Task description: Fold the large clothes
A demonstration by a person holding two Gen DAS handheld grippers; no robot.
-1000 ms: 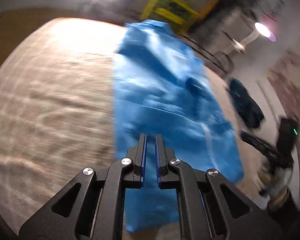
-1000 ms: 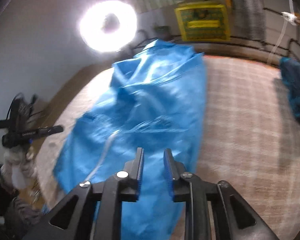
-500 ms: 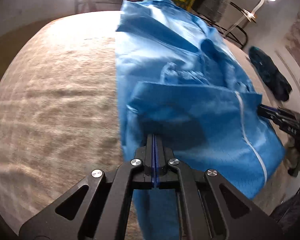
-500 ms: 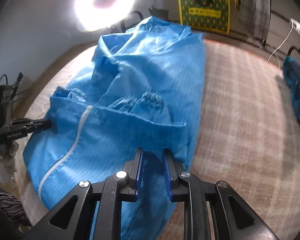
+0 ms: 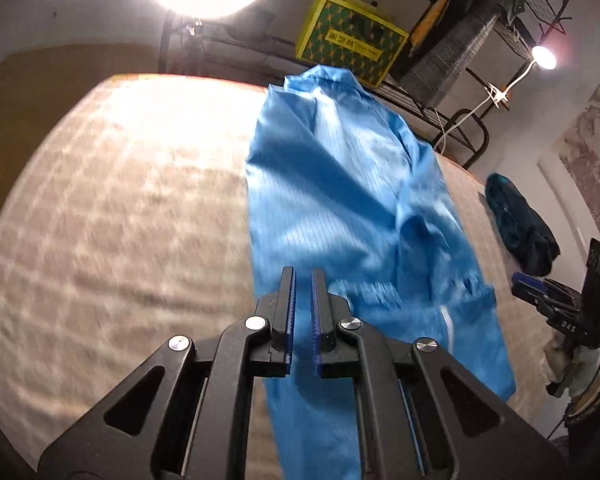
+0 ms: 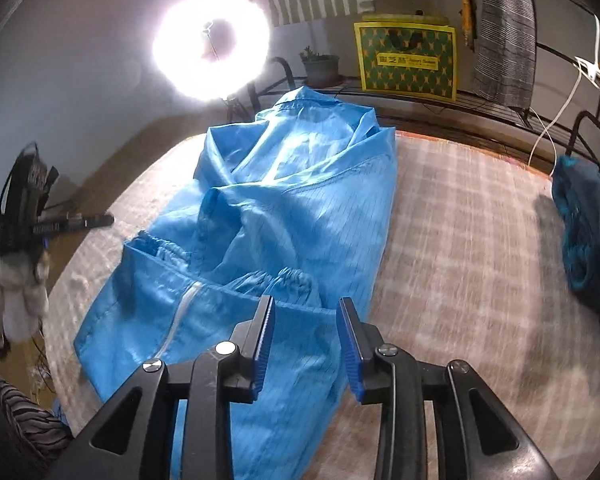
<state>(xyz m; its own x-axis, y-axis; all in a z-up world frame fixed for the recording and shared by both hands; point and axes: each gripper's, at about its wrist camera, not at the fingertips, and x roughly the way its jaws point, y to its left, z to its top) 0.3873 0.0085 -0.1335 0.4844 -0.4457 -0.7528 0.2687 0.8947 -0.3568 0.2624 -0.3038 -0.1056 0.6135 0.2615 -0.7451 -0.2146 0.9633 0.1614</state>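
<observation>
The near end of the blue coat (image 5: pixel 352 216) runs under the left gripper (image 5: pixel 302 280) and off the bottom edge, so its hem can't be seen. The bedcover (image 5: pixel 112 220) is smeared by motion, its weave unreadable. The dark bundle (image 6: pixel 588 232) is cut by the right edge. The ring light (image 6: pixel 212 46) glares out its own centre.
</observation>
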